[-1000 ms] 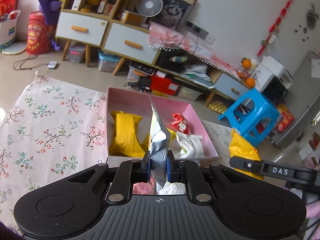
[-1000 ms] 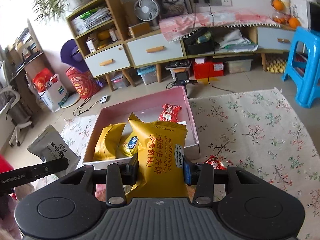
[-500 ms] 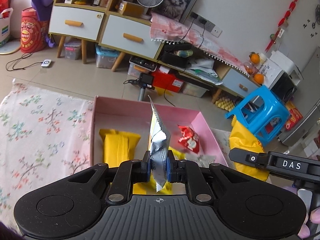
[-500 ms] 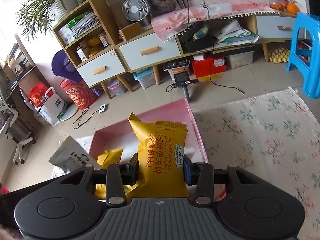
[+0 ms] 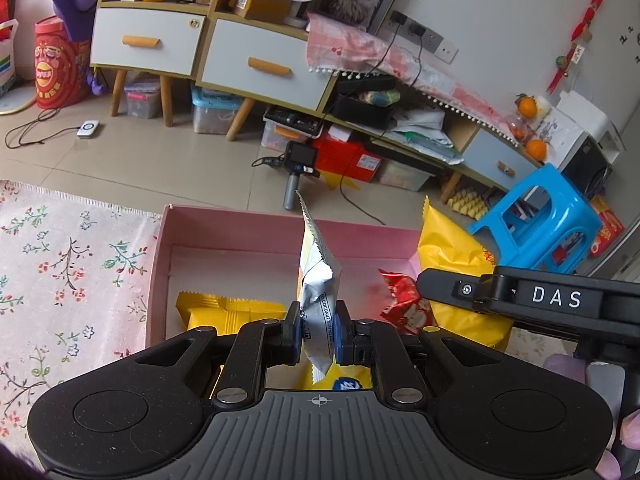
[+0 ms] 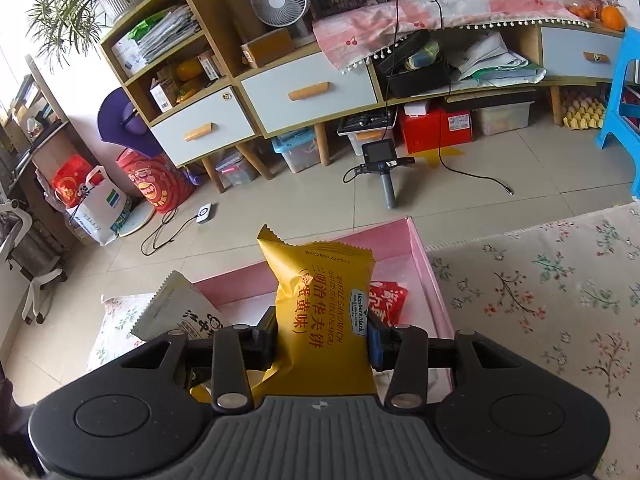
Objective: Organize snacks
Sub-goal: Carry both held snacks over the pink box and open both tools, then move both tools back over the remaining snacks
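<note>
Above the pink box (image 5: 280, 236), the left gripper (image 5: 318, 334) pinches a silver packet (image 5: 320, 280) edge-on — long axis toward twelve o'clock — while the right gripper (image 6: 322, 340), at its three o'clock, clamps a yellow wafer pack (image 6: 320, 300); both look about equally close for dropping.

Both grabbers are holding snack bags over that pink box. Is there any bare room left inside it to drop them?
Yes. The pink box has a bare floor along its far wall, behind the yellow packets and left of the red packet. The near half is crowded. The left gripper grips a silver packet, the right gripper a yellow waffle bag.
</note>
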